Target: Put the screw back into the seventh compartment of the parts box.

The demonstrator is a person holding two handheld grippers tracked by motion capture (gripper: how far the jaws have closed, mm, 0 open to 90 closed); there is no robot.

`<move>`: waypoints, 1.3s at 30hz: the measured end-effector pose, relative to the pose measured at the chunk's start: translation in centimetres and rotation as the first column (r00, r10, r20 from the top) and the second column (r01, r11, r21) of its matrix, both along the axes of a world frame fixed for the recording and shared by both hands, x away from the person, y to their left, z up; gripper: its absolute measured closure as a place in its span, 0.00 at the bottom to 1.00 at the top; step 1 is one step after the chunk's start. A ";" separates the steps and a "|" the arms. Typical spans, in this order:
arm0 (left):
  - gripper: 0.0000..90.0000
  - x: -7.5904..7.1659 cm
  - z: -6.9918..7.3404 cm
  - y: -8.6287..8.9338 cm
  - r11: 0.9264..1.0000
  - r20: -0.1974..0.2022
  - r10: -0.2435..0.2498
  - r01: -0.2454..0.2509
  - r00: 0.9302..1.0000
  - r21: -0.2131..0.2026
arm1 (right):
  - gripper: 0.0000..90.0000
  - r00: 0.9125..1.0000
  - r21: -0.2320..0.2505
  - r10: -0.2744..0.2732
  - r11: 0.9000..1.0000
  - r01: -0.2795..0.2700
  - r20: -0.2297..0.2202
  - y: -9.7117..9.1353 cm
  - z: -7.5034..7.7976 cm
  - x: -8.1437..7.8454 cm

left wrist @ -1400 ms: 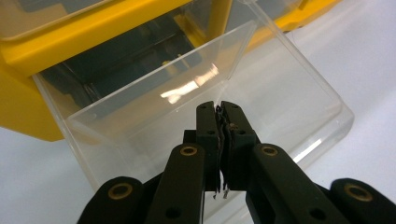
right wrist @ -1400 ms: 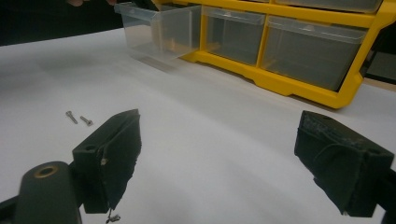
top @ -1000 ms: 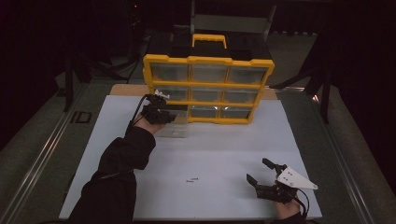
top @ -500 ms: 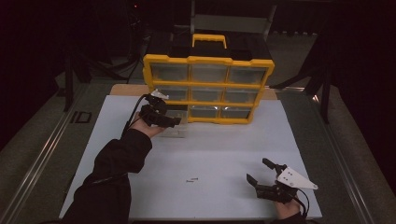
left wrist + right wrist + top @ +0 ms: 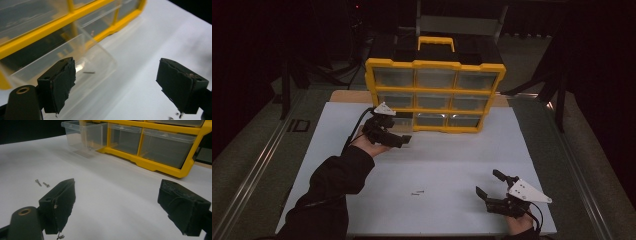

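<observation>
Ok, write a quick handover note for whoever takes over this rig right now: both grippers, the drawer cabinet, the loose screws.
Left gripper: open, holding nothing, at the clear drawer pulled out of the yellow organizer, bottom row, left end.
Right gripper: open, holding nothing, low over the white mat at its near right.
Two screws lie loose on the mat, near the middle. One small screw seems to lie inside the open drawer.
Probably left: get the two screws into the drawer and push it shut.

The high view looks down the table from afar; both low gripper views share the yellow organizer (image 5: 434, 95).
</observation>
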State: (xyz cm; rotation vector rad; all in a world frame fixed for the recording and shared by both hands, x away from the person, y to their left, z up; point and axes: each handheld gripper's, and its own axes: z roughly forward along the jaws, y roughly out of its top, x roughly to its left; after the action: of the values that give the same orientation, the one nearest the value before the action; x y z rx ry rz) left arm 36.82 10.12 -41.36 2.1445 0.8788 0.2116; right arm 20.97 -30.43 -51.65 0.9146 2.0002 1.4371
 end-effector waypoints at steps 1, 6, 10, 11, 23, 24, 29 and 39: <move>0.16 -0.2 0.0 -0.1 1.000 0.011 -0.007 0.007 1.000 0.000 | 0.16 1.000 0.000 0.001 1.000 -0.001 0.000 0.0 0.0 0.0; 0.17 -1.4 0.1 -0.4 0.998 0.038 -0.061 0.062 0.997 -0.026 | 0.16 1.000 0.001 0.002 1.000 -0.002 -0.001 0.0 0.0 0.0; 0.17 -2.5 0.0 -0.8 0.994 0.061 -0.098 0.101 0.993 -0.044 | 0.16 1.000 0.000 0.003 1.000 -0.003 -0.001 0.1 0.0 0.0; 0.17 -3.1 -0.2 -1.0 0.991 0.069 -0.124 0.127 0.990 -0.047 | 0.16 1.000 -0.001 0.002 1.000 -0.002 0.000 0.1 0.0 0.0; 0.18 -6.1 -2.6 -2.5 0.971 0.084 -0.230 0.234 0.970 -0.047 | 0.16 1.000 0.000 0.005 1.000 -0.005 -0.001 0.1 0.0 0.0; 0.18 -6.3 -2.8 -2.6 0.970 0.086 -0.234 0.239 0.968 -0.053 | 0.16 1.000 -0.001 0.005 1.000 -0.005 0.001 0.1 0.1 -0.1; 0.19 -7.0 -4.0 -3.0 0.956 0.069 -0.285 0.289 0.956 -0.058 | 0.16 1.000 0.000 0.005 1.000 -0.005 -0.002 0.1 0.0 -0.1; 0.27 -7.7 -6.1 -3.8 0.934 0.023 -0.354 0.354 0.935 -0.043 | 0.16 1.000 -0.002 0.007 1.000 -0.007 -0.004 0.1 0.0 -0.1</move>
State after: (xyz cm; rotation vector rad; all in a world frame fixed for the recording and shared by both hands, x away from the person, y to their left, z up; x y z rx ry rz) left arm 29.16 6.34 -47.50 2.2110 0.4691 0.0223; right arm 20.89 -30.29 -51.62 0.9105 2.0093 1.4384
